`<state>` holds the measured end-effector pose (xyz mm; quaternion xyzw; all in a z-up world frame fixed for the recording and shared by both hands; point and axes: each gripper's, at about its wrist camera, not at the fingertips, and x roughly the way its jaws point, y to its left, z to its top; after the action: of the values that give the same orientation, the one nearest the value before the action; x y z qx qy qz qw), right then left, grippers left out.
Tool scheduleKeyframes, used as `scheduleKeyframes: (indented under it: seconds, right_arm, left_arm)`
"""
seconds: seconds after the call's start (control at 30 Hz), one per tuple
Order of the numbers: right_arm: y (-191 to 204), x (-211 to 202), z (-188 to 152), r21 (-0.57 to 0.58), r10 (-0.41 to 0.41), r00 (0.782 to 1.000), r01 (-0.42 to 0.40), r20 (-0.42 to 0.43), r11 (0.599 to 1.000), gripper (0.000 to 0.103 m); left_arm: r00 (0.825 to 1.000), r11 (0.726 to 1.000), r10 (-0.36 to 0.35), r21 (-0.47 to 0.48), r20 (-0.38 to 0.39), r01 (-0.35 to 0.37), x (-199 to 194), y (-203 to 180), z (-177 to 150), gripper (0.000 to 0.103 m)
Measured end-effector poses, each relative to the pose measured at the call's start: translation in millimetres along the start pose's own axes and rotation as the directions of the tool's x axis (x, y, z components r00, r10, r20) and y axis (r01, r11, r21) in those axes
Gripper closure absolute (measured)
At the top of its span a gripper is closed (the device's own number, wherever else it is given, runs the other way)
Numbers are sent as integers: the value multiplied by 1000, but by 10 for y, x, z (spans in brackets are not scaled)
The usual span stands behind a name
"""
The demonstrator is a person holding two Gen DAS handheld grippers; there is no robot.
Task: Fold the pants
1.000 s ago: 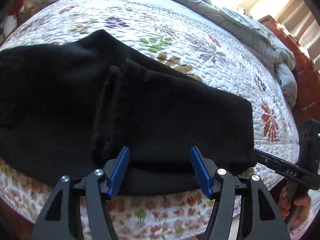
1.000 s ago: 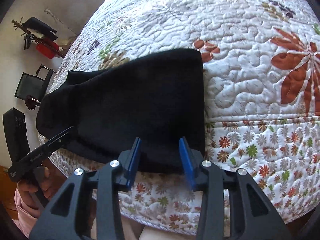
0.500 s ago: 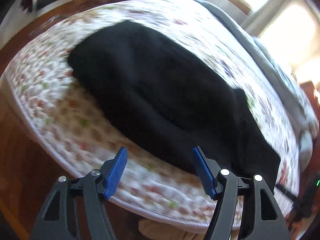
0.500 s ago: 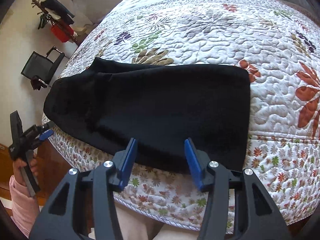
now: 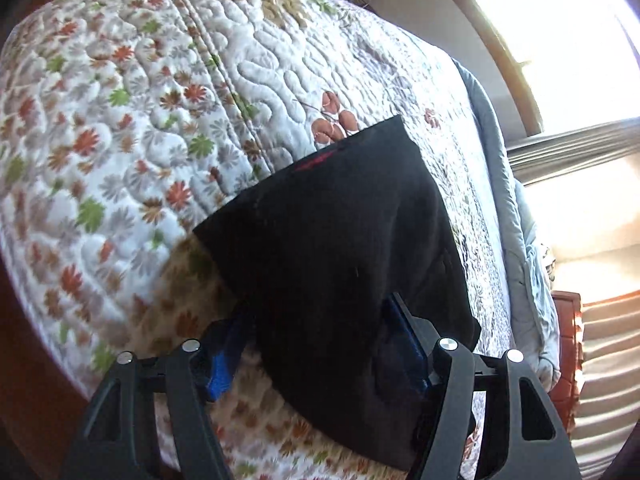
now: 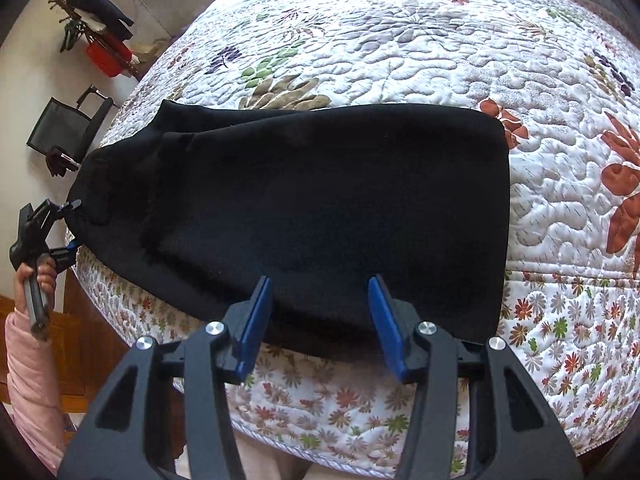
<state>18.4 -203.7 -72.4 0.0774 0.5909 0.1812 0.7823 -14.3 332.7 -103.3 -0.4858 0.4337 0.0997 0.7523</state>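
The pants are black, soft and matte, folded into a long, flattened band with a fuzzy seam ridge near one end. They lie on the bed's quilt, a white, puffy cover stitched in winding lines and printed with rust, green and grey flowers. The band's long axis runs along the near edge of the bed, with the broad square end to my right and the narrower, rounded end to my left; its near side droops a little over the bed's edge.

My right gripper hangs at the near edge of the pants, its blue pads spread wide and touching nothing. My left gripper is at the rounded end of the pants, with dark cloth bunched thickly between its blue pads; the fingers stand apart around that fold.
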Motion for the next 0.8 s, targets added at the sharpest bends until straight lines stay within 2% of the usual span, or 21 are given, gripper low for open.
scheduleKeyframes:
  seconds: [0.1, 0.17, 0.3, 0.37, 0.4, 0.47, 0.6, 0.7, 0.8]
  right_arm:
    - [-17, 12, 11, 1, 2, 1000, -2, -3, 1000, 53]
    - [-27, 25, 11, 0, 6, 1000, -6, -3, 1000, 53]
    - [-33, 37, 13, 2, 6, 1000, -6, -2, 1000, 53]
    - [-37, 38, 12, -1, 7, 1000, -7, 0, 1000, 53]
    - [-42, 37, 10, -1, 9, 1000, -9, 1, 1000, 53]
    - [-51, 32, 6, 2, 16, 1000, -16, 3, 1000, 53]
    - [-71, -4, 0, 15, 28, 1000, -28, 10, 999, 53]
    - [-81, -54, -15, 18, 34, 999, -34, 17, 999, 52]
    - [-96, -98, -25, 24, 39, 999, -40, 23, 999, 52]
  left_arm:
    - [1000, 999, -10, -30, -4, 10, 65, -31, 39, 39]
    - [1000, 999, -15, -30, 5, 15, 79, -64, 58, 50]
    - [1000, 999, 16, -36, 13, -16, 187, -10, 110, 63]
    - [999, 1000, 6, -25, 38, -5, 157, -69, 64, 78]
    - [998, 1000, 0, -7, 57, 0, 111, -119, 23, 81]
    - [993, 997, 6, 74, 121, -15, -16, -321, -83, 87]
    - [979, 980, -18, 198, 204, -23, -222, -690, -306, 90]
    - [965, 940, -67, 341, 253, -24, -325, -1107, -532, 90]
    - [959, 892, -115, 452, 257, -14, -348, -1420, -746, 90]
